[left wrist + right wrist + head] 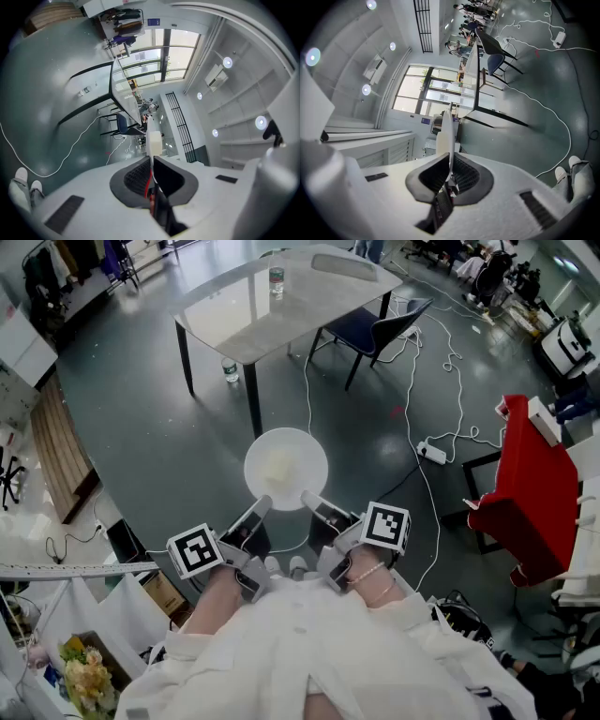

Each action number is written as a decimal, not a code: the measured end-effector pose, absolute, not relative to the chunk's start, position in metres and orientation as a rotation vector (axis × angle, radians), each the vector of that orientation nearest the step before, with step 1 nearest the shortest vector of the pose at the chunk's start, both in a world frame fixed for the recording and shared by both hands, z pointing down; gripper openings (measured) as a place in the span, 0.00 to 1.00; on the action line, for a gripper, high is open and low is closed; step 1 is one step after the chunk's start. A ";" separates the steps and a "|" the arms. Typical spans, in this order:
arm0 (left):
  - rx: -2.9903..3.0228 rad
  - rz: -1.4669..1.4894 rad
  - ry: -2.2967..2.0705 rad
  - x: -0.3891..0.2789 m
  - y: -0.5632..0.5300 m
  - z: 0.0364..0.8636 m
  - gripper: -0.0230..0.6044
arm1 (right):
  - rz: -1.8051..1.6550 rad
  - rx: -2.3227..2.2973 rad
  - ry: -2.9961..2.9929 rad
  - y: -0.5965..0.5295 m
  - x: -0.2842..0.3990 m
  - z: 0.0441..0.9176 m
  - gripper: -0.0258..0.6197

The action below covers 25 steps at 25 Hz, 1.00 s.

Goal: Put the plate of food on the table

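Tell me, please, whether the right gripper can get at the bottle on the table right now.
Probably not. The right gripper is shut on the rim of the plate, as is the left gripper, and the bottle stands on the table well ahead, across a stretch of floor.

Open floor (178, 442) ahead, table (309, 296) beyond, chair (373, 330) and cables (410, 381) alongside

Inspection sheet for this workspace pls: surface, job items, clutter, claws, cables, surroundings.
Surface: grey table ahead, a bottle standing on it.
Job's things: white plate with pale food, held over the floor, not yet on the table.
Clutter: second bottle on the floor by a table leg.
Grippers: left claw and right claw both shut on the plate's near rim.
Cables: white cables and power strip on the floor, right of the table.
Surroundings: dark chair at the table; red object at right.
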State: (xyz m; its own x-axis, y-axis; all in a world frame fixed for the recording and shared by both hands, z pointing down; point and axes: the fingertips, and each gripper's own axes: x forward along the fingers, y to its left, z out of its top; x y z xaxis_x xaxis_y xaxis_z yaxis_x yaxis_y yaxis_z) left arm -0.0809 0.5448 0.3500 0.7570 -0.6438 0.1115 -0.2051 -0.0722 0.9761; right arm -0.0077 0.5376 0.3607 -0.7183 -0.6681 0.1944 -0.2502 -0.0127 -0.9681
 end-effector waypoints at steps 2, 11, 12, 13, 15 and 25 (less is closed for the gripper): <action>1.648 -0.415 -0.682 -0.081 0.544 0.350 0.08 | -1.774 -0.967 1.952 0.537 -0.008 0.359 0.06; 1.626 -0.418 -0.669 -0.078 0.544 0.349 0.08 | -1.766 -0.996 1.964 0.536 -0.005 0.360 0.06; 1.623 -0.420 -0.664 -0.078 0.543 0.349 0.08 | -1.764 -1.000 1.971 0.536 -0.005 0.361 0.06; 1.622 -0.420 -0.661 -0.078 0.543 0.349 0.08 | -1.762 -1.000 1.976 0.536 -0.006 0.361 0.06; 1.622 -0.414 -0.658 -0.079 0.543 0.350 0.08 | -1.753 -1.000 1.984 0.536 -0.006 0.360 0.06; 1.672 -0.380 -0.617 -0.093 0.537 0.352 0.08 | -1.697 -1.027 2.009 0.533 -0.016 0.363 0.06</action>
